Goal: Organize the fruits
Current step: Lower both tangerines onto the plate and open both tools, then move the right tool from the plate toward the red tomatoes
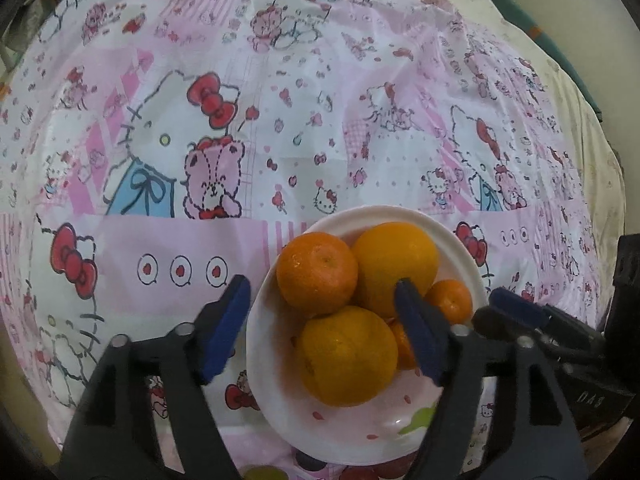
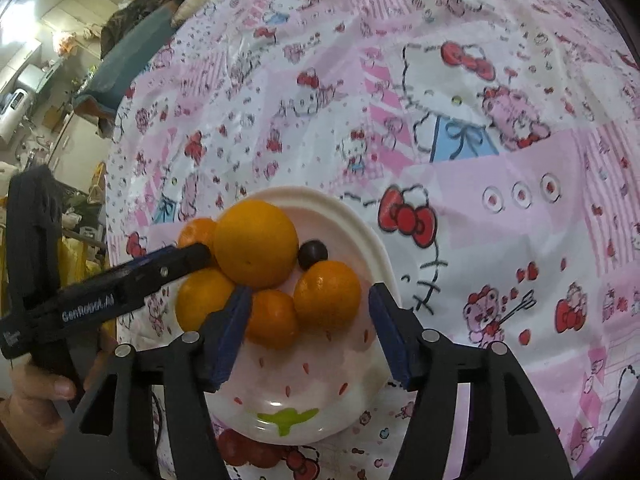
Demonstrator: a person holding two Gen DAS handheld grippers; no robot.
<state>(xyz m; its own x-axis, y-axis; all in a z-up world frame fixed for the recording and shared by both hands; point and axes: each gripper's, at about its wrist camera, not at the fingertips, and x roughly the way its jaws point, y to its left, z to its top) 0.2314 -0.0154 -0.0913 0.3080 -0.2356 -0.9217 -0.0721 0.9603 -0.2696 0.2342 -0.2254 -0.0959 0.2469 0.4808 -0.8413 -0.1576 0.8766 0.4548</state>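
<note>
Pink cloth: bright oranges, white bowl.

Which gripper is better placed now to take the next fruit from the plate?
Probably the right gripper: its open fingers frame a mandarin on the plate. The left gripper straddles the plate's rim.

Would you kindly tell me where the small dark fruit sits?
In the right wrist view, the dark fruit lies on the white plate, between the largest orange and the plate's right rim.

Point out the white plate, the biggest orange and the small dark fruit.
white plate [image 2: 372, 240]: right wrist view, bare far rim.
biggest orange [image 2: 256, 242]: right wrist view, middle of peel.
small dark fruit [image 2: 313, 254]: right wrist view, its top.
</note>
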